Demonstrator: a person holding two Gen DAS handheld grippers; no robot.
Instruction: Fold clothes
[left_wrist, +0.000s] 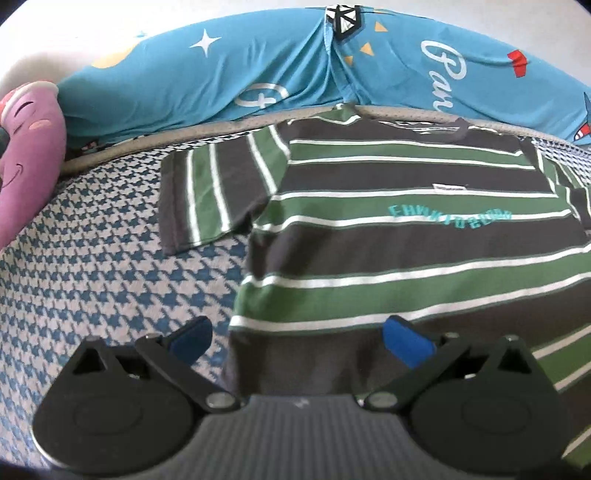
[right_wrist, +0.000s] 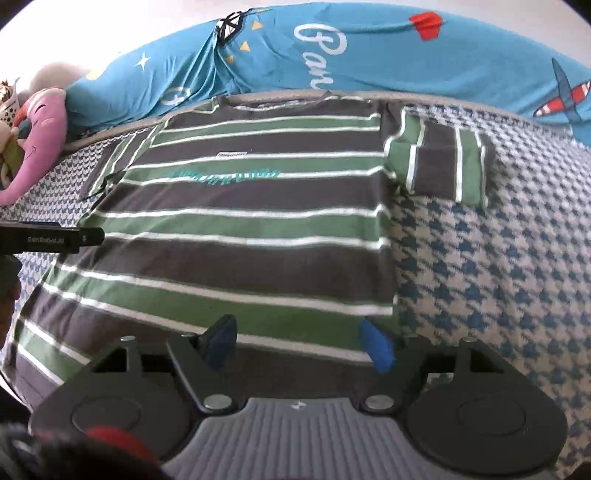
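Note:
A grey, green and white striped T-shirt lies flat on a houndstooth bedcover, collar toward the far edge, teal lettering on its chest. Its left sleeve is spread out; the right sleeve is rumpled and partly folded over. My left gripper stands open over the shirt's lower left corner, with nothing between its blue pads. Over the lower right hem my right gripper is open as well, holding nothing. The left gripper's black body shows at the left edge of the right wrist view.
A blue-and-white houndstooth bedcover surrounds the shirt. A long blue printed pillow runs along the far edge. A pink plush toy lies at the far left.

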